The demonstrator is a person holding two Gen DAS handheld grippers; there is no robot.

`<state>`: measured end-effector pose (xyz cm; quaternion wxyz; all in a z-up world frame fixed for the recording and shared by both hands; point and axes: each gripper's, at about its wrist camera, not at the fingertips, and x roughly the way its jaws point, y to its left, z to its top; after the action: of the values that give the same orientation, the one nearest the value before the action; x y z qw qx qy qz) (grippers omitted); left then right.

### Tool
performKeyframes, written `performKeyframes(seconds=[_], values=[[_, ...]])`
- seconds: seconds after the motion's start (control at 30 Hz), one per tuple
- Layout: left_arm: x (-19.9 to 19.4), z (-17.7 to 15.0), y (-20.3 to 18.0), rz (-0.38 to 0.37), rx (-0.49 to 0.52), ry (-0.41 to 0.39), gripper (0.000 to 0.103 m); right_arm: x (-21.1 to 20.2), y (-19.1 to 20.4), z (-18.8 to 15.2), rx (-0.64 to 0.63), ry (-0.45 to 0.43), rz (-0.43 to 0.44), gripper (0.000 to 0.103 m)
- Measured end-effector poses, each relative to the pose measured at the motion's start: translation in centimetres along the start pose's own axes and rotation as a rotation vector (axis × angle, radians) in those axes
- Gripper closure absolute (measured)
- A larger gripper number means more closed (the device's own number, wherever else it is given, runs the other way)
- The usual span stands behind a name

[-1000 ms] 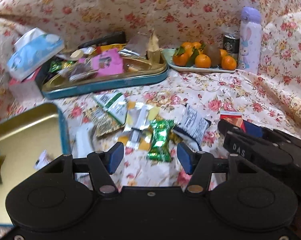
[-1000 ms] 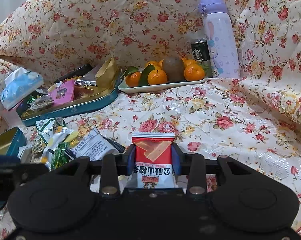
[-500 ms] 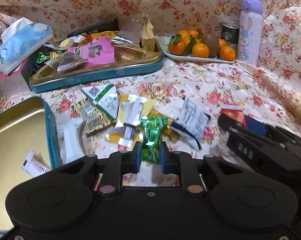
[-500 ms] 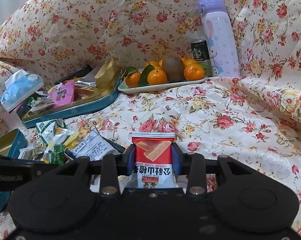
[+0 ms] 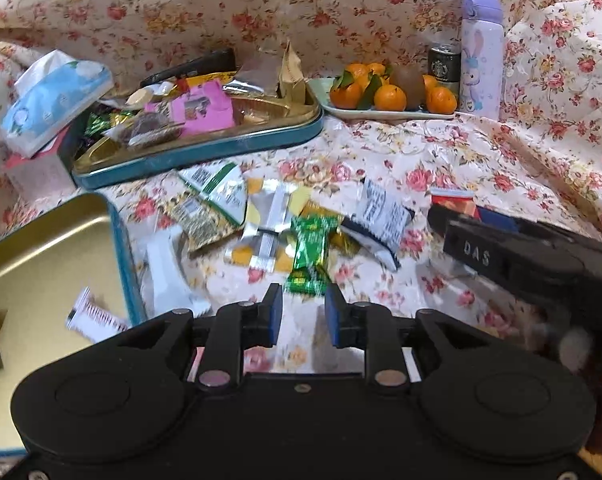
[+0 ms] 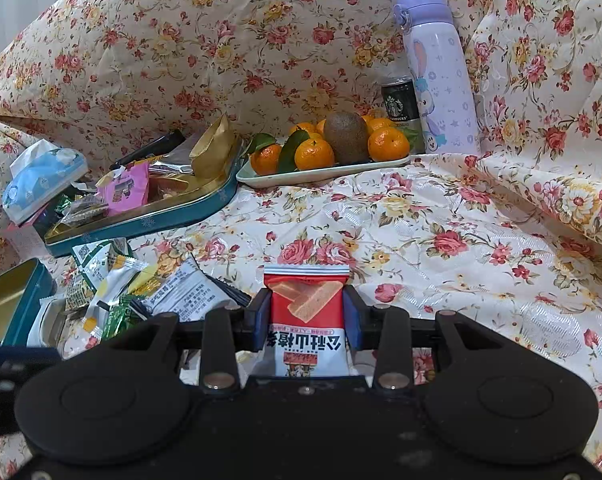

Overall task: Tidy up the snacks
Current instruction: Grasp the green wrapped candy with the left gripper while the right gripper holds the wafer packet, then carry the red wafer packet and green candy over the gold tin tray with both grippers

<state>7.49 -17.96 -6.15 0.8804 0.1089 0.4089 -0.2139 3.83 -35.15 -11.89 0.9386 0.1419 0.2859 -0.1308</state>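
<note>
Between the two teal tins, on the floral cloth [image 5: 453, 160], lies a loose heap of snack packets. The green candy packet [image 5: 309, 254] sits at the near edge of that heap, just ahead of the left gripper [image 5: 303, 316]. That gripper's jaws are opening; the blue pads stand apart, with bare cloth between them and the packet's near end just beyond the tips, untouched. The near tin [image 5: 41, 240] occupies the left edge of the cloth and holds a white striped packet [image 5: 95, 316] and a yellow-green one at its left rim. The far tin [image 5: 205, 148] sits toward the back left, filled with mixed wrappers, including a pink packet [image 5: 203, 108]. A tissue pack [image 5: 55, 98] rests just beside its left end.

The right gripper [image 6: 305, 316] is clenched on a red-and-white snack packet [image 6: 305, 312], both pads pressing its sides, with the packet upright over the cloth's near middle. At the back of the cloth, a plate of tangerines [image 6: 325, 168] stands just beside a dark can [image 6: 401, 106] and a lilac bottle [image 6: 441, 80].
</note>
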Motion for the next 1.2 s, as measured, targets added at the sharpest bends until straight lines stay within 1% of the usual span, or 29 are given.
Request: performKeyframes(seconds=[0.1, 0.2, 0.3, 0.43, 0.5, 0.57, 0.6, 0.67, 0.8, 0.93, 1.0, 1.07, 1.2], values=[[0.7, 0.6, -0.2, -0.005, 0.011, -0.004, 0.069, 0.0, 0.0, 0.0, 0.000, 0.001, 0.001, 0.063], [1.4, 0.9, -0.4, 0.000, 0.023, -0.002, 0.063, 0.0, 0.0, 0.0, -0.001, 0.001, 0.001, 0.063], [1.8, 1.0, -0.3, -0.009, 0.015, -0.005, 0.061, 0.0, -0.1, 0.0, 0.003, 0.001, 0.003, 0.063], [2.7, 1.2, -0.4, -0.017, 0.021, 0.012, 0.057, 0.0, -0.1, 0.0, 0.007, 0.001, 0.005, 0.063], [3.3, 1.4, -0.5, -0.014, 0.025, 0.022, 0.057, 0.0, 0.0, 0.0, 0.007, 0.001, 0.005, 0.063], [3.7, 1.6, -0.5, -0.033, 0.021, 0.038, 0.057, 0.0, -0.1, 0.0, 0.006, 0.002, 0.004, 0.063], [3.9, 1.6, -0.4, -0.043, 0.011, 0.042, 0.059, 0.0, -0.1, 0.0, 0.004, 0.002, 0.003, 0.063], [3.9, 1.6, 0.0, -0.045, -0.019, 0.047, 0.071, 0.0, 0.0, 0.0, 0.000, 0.003, 0.000, 0.063], [3.6, 1.6, 1.3, -0.074, -0.094, 0.064, 0.072, 0.0, 0.1, 0.1, -0.009, 0.006, -0.002, 0.063], [2.8, 1.0, 2.0, -0.071, -0.124, 0.080, 0.072, -0.2, 0.5, 0.1, -0.037, 0.014, -0.023, 0.064], [2.3, 0.6, 2.0, -0.071, -0.124, 0.093, 0.072, -0.7, 1.1, -0.2, -0.068, 0.025, -0.043, 0.064], [1.6, 0.0, 1.8, -0.071, -0.114, 0.101, 0.072, -1.6, 1.6, -0.6, -0.085, 0.040, -0.040, 0.064], [0.4, -1.2, 1.0, -0.058, -0.065, 0.117, 0.072, -3.7, 2.6, -1.7, -0.117, 0.081, -0.036, 0.064]])
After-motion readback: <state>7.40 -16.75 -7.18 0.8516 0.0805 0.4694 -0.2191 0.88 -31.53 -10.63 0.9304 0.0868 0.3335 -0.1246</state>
